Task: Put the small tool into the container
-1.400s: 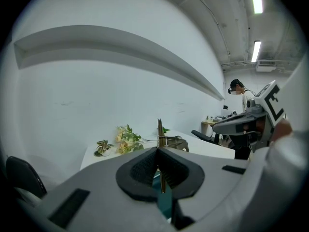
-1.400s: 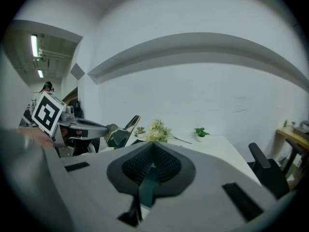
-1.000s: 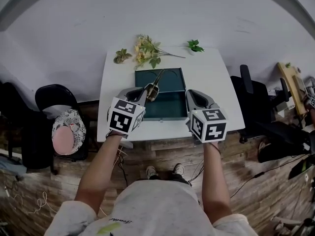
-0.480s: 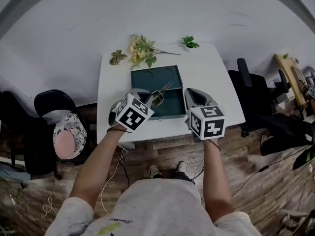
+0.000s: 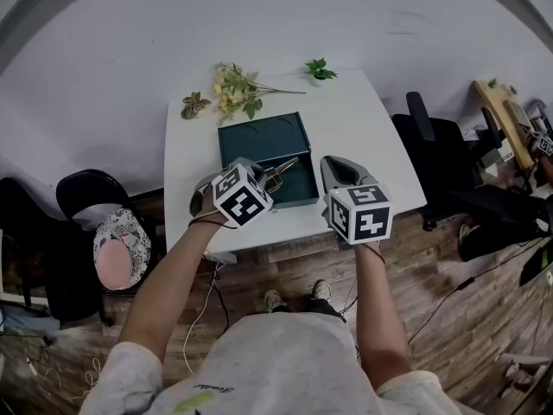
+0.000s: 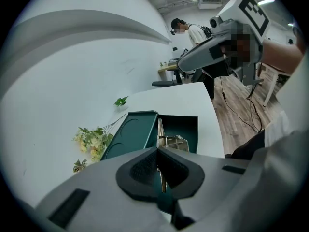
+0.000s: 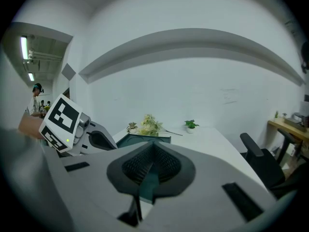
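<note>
The small tool (image 5: 282, 169), clamped in the left gripper (image 5: 264, 178), is pointed toward 2 o'clock over the open container (image 5: 304, 180).

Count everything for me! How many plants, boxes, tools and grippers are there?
Plants: 3 (flower bunch, leafy sprig, small green plant)
Green container: 1
Small tool: 1
Grippers: 2 (left gripper, right gripper)
Total: 7

white table (image 5: 363, 137): green container (image 5: 259, 138), flowers (image 5: 232, 89), small plant (image 5: 318, 69)
</note>
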The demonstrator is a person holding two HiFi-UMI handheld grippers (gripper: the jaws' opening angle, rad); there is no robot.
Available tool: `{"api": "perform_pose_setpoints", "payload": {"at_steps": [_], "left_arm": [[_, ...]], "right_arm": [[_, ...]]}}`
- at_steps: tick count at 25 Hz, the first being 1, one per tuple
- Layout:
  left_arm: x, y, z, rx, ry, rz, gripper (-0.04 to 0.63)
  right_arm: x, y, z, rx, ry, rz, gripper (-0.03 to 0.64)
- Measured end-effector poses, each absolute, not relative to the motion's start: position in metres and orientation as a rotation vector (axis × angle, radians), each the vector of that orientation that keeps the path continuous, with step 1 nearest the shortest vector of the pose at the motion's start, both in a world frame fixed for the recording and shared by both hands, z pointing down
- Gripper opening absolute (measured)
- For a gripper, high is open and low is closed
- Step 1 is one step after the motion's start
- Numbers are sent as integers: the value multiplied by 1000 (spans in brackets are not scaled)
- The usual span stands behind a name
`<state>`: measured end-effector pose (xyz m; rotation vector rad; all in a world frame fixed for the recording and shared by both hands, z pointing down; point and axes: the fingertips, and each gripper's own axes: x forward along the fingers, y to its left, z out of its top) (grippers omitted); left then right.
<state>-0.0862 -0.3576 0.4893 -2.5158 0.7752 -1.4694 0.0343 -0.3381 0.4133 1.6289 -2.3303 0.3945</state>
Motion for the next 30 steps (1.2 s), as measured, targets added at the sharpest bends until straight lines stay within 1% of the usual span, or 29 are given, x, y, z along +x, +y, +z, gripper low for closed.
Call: {"api": "perform_pose_setpoints", "payload": {"at_steps": [12,30], "left_arm": [[-71,-363,514,-2427,706,-1588,0],[-69,-383,533,-2375,846,-1653,3]], "right_arm": [[53,-334,422,1637,-2318,421,3],[70,-344,432,1572,-2349,455,3]]}}
